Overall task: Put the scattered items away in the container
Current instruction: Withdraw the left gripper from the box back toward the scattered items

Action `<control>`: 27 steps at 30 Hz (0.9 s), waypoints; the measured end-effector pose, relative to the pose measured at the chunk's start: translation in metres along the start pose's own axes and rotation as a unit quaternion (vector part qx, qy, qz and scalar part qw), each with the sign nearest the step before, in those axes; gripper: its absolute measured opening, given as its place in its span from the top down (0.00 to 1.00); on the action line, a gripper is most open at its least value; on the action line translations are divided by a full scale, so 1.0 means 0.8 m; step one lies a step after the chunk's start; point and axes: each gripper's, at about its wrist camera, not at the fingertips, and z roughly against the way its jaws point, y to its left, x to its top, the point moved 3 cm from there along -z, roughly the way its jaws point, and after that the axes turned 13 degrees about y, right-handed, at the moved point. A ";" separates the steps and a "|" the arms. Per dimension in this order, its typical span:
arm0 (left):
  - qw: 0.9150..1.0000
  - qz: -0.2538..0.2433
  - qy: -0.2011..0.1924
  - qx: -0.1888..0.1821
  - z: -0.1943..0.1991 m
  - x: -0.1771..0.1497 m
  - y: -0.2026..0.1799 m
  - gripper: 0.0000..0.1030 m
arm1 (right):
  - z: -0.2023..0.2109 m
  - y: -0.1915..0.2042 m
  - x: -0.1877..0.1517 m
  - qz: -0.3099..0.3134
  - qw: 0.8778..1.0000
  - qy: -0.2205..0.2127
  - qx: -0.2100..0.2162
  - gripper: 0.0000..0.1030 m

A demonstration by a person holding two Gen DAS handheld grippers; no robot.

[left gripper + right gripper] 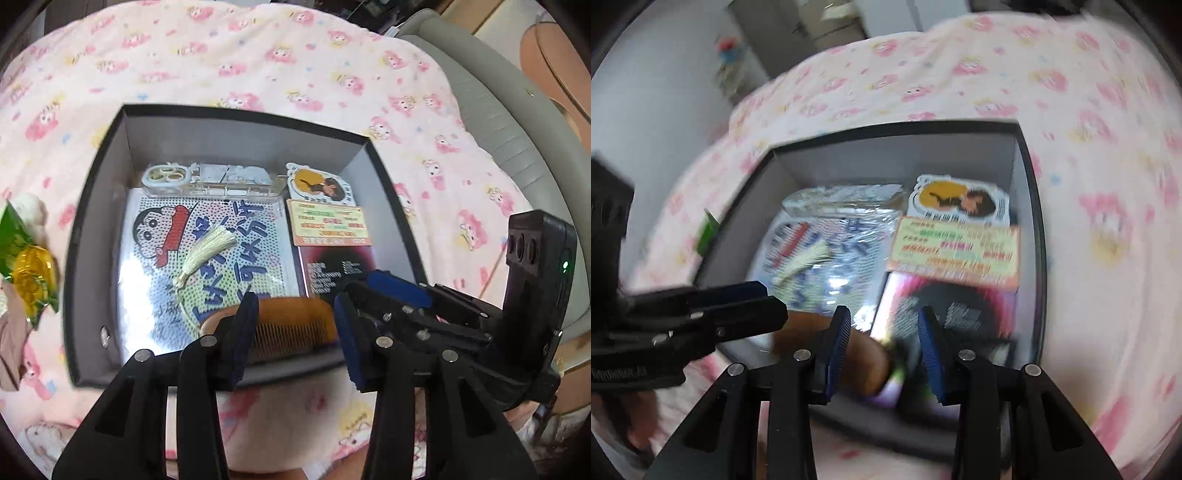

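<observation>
From the left wrist, the left gripper (291, 328) hung released above the black box (92, 221), the wooden comb (291, 321) lying inside near the front wall. From the right wrist, blurred, the right gripper (882, 350) stood parted, grasping nothing, over that comb (864, 365).

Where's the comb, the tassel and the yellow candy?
comb (291, 314), left wrist view, on its wooden back
tassel (207, 247), left wrist view, on its pale fringe
yellow candy (31, 275), left wrist view, on its wrapper
</observation>
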 end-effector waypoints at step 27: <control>0.994 0.034 -0.104 0.018 0.066 -0.050 0.012 0.57 | 0.074 0.224 -0.059 0.129 0.990 -0.052 0.002 0.57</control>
